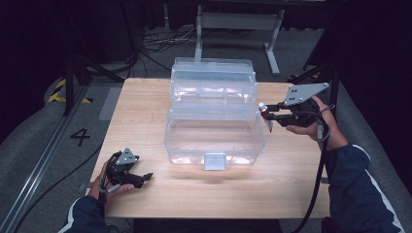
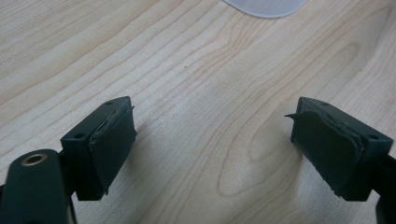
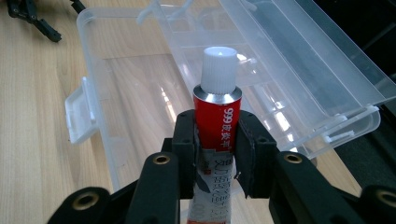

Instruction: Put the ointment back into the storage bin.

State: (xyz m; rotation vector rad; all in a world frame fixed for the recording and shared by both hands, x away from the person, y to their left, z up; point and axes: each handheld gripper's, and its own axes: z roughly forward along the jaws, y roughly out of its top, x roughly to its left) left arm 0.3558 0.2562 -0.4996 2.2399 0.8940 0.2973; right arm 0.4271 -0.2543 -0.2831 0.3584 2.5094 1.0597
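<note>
A clear plastic box (image 1: 214, 136) stands open at the table's middle, its lid (image 1: 213, 73) leaning back and a divided tray (image 1: 214, 94) raised behind the main compartment. My right gripper (image 1: 268, 112) hovers just off the box's right rim, shut on a red and white tube (image 3: 217, 116) with a white ribbed cap (image 3: 218, 69). In the right gripper view the cap points over the box (image 3: 140, 84). My left gripper (image 1: 145, 177) rests low at the table's front left, its jaws spread wide over bare wood, the pads (image 2: 114, 140) holding nothing.
The wooden table (image 1: 145, 107) has bare room left and in front of the box. A white latch (image 1: 214, 161) sticks out from the box's front wall. Behind the table are a grey floor with cables (image 1: 160, 41) and a white frame (image 1: 238, 22).
</note>
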